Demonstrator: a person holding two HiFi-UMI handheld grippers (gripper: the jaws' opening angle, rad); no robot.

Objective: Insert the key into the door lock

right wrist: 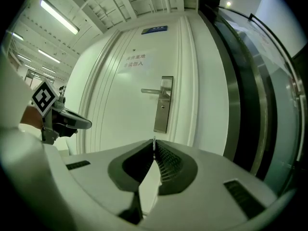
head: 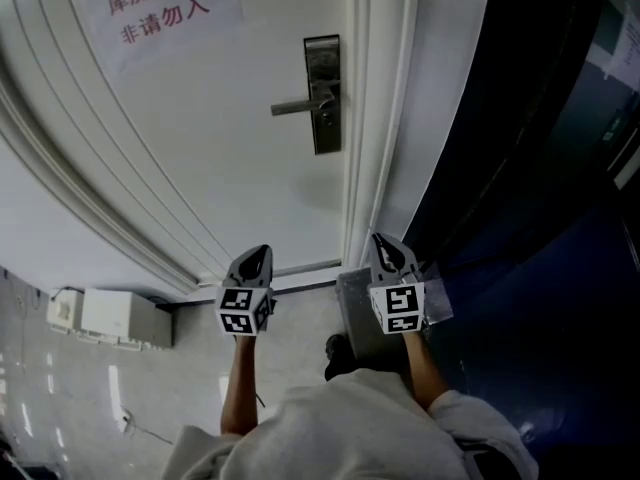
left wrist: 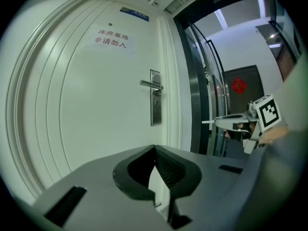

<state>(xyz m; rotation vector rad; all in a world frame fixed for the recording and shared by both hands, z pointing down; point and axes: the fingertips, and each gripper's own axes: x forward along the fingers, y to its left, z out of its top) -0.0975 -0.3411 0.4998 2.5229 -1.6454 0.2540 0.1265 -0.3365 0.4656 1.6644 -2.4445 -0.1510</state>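
Observation:
A steel lock plate with a lever handle sits on the white door, ahead of both grippers and well apart from them. The lock plate also shows in the left gripper view and the right gripper view. My right gripper is shut on a thin metal key, whose tip pokes out between the jaw tips. That key juts from the right gripper toward the door. My left gripper is shut with nothing in it.
A paper sign with red characters is stuck high on the door. A white box stands on the floor at the left. Dark glass panels line the right side. A grey metal block sits by the door's foot.

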